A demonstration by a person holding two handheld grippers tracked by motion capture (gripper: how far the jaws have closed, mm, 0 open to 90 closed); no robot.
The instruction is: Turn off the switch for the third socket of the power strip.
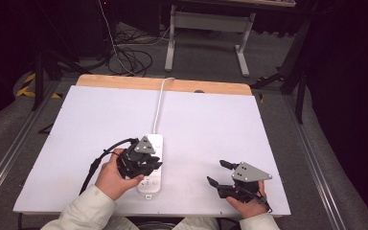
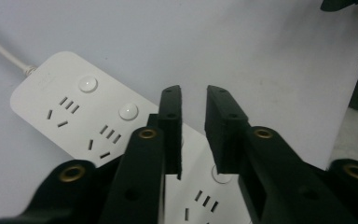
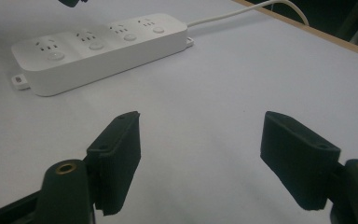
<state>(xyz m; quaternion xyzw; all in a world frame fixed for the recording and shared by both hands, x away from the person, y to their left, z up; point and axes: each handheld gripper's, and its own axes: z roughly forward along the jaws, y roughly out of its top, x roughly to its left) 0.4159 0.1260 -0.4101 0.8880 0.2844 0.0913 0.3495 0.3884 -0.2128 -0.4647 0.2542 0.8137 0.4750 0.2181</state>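
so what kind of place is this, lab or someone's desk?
Most likely a lab or recording workspace: a white board laid as a worktop with a white power strip, loose cables on grey carpet, black curtains and a metal desk frame behind.
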